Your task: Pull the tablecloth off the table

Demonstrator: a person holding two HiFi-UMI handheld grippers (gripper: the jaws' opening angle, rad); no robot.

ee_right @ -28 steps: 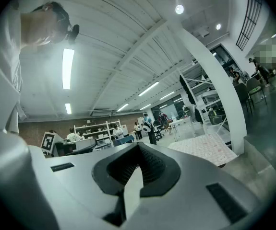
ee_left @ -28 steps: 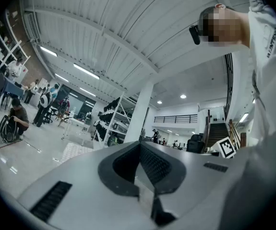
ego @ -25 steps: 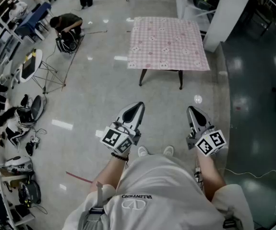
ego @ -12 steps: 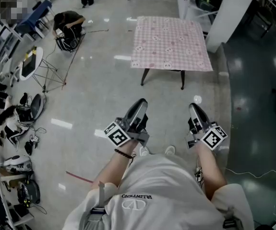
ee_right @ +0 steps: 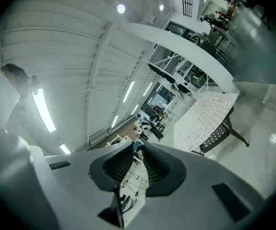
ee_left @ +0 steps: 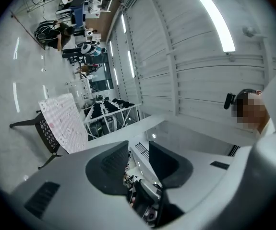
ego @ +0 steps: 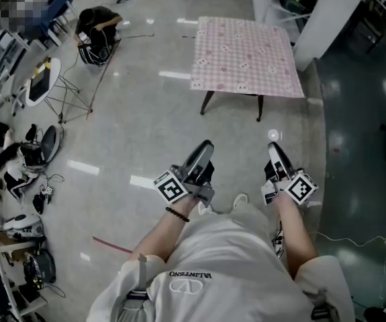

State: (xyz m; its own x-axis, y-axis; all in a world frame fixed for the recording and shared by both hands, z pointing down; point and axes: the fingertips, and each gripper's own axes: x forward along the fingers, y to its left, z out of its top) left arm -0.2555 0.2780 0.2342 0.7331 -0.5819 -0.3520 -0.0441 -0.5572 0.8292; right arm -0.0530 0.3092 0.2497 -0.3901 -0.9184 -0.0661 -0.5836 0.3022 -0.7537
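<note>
1. Far ahead of my left tongs and off to their left, a person (ego: 97, 24) crouches on the pale floor (ego: 139, 126) among cables and gear.
2. My left tongs (ego: 205, 149) are released. Their jaws have just been opening and now stand apart with nothing between them, only the room beyond. They point forward over the floor, touching nothing.
3. The tablecloth (ego: 245, 56), pink checked with small printed figures, lies spread flat over the table. It is well ahead of both tongs, roughly in line with the gap between them. Its near edge hangs over, and the table's dark legs (ego: 208, 102) show beneath it.
4. My right tongs (ego: 274, 149) are also released. Their jaws have just been opening too, and the gap is narrower than on the left, with nothing in it. They are well apart from the cloth.
5. Ahead and to the right of the right tongs stands a white column (ego: 323, 19), just beside the table's far right corner, with darker flooring (ego: 360, 126) to its right.
</note>
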